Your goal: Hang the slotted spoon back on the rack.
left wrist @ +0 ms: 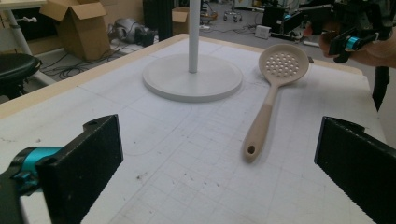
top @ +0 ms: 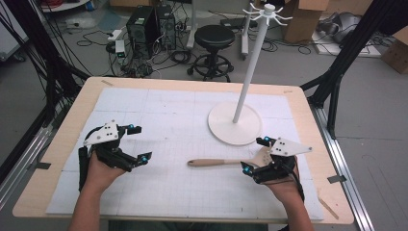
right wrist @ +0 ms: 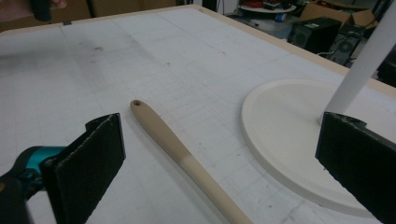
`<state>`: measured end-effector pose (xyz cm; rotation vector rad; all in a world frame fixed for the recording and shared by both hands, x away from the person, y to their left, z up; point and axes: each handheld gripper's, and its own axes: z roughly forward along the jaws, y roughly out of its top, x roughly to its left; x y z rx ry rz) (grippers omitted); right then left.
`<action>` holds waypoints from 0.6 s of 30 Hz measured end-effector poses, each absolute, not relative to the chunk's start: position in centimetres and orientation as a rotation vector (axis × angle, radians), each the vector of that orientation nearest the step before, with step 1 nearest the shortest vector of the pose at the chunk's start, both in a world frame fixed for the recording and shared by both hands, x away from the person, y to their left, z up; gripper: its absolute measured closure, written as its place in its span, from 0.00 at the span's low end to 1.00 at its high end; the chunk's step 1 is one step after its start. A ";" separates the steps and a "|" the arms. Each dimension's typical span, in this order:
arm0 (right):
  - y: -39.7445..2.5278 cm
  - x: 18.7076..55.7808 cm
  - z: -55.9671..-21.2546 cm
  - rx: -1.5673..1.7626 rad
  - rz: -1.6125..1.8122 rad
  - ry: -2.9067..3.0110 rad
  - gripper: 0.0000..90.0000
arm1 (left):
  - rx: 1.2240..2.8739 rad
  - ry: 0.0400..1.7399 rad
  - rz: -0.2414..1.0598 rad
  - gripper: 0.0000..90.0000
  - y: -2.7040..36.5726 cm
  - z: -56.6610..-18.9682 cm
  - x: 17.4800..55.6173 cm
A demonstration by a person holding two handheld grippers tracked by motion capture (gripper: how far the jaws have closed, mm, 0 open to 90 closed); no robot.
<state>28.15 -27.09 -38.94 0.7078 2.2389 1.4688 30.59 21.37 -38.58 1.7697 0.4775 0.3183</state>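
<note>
The beige slotted spoon (top: 226, 162) lay flat on the counter (top: 168, 139), just near of the white stand (top: 235, 122). The right gripper (top: 256, 155) hovered over its perforated head, jaws wide. The left gripper (top: 140, 143) waited well to the left, jaws also wide.

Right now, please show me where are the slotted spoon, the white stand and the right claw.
slotted spoon (left wrist: 283, 64): left gripper view, on its perforated bowl.
white stand (top: 234, 124): high view, on its round base.
right claw (top: 255, 155): high view, midway between its fingertips.
</note>
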 end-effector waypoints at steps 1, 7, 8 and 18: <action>-27.1 28.1 -38.9 0.708 1.469 2.239 0.00 | 1.770 0.478 0.318 0.02 21.4 -38.6 30.6; -25.5 29.4 -38.6 0.683 1.392 2.340 0.00 | 1.761 0.476 0.320 0.02 21.6 -38.6 30.6; -24.9 30.0 -38.7 0.667 1.340 2.378 0.01 | 1.759 0.479 0.322 0.02 21.7 -38.5 30.5; -22.2 31.5 -38.9 0.600 1.132 2.569 0.22 | 1.737 0.476 0.336 0.02 22.1 -38.2 30.2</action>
